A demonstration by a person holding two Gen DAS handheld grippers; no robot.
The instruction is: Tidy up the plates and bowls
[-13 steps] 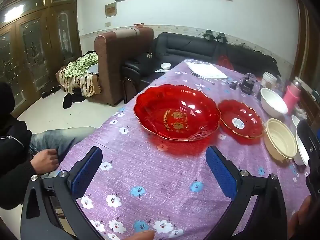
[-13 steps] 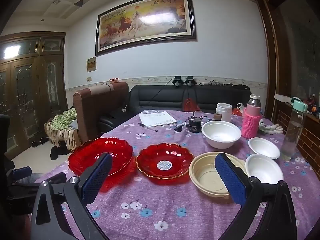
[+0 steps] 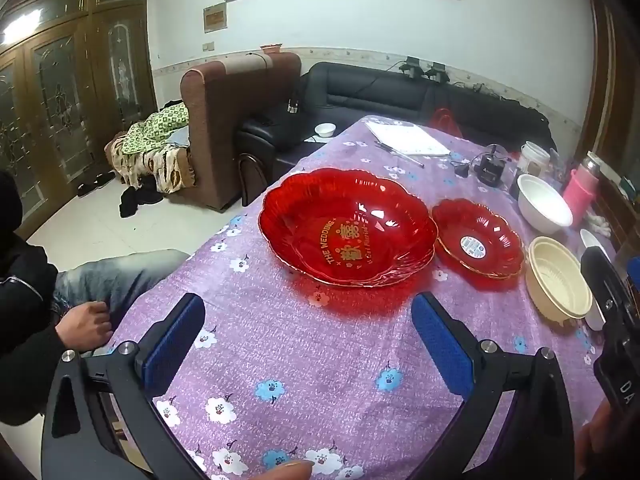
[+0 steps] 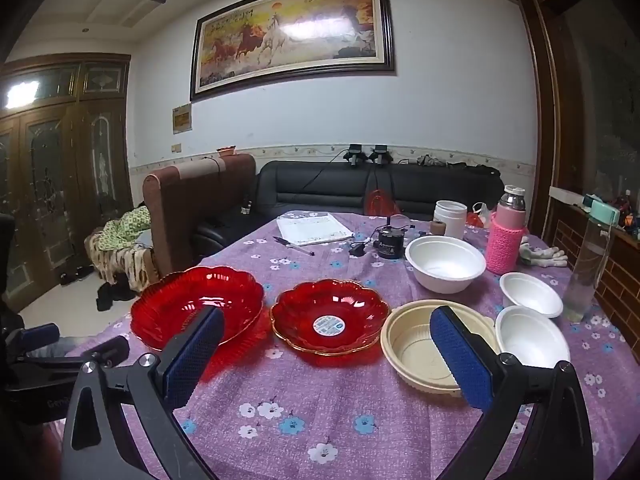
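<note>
Your left gripper [image 3: 308,340] hangs above the near part of the purple flowered tablecloth [image 3: 320,380] with its blue pads spread wide and nothing between them. Just beyond it sits the large red plate [image 3: 347,227], gold lettering in its middle, flat on the cloth. Your right gripper [image 4: 326,354] is likewise spread wide and empty, held over the near edge of the table.

From the right wrist view the dishes run in a row: the large red plate at the left, the small red plate [image 4: 329,317] with a round sticker just right of it, then the cream bowl [image 4: 420,350], partly hidden behind your right pad. At the far right two small white bowls [image 4: 530,294] sit close together, the near one seemingly touching the cream bowl's rim, though the pad blocks that spot. The large white bowl [image 4: 445,263] stands farther back, near the pink-sleeved flask [image 4: 507,236].

Farther still lie a sheaf of papers [image 4: 314,229] with a pen [image 4: 294,247] beside it, and a white jar [image 4: 451,212]. A clear bottle [image 4: 590,268] stands at the right edge.
</note>
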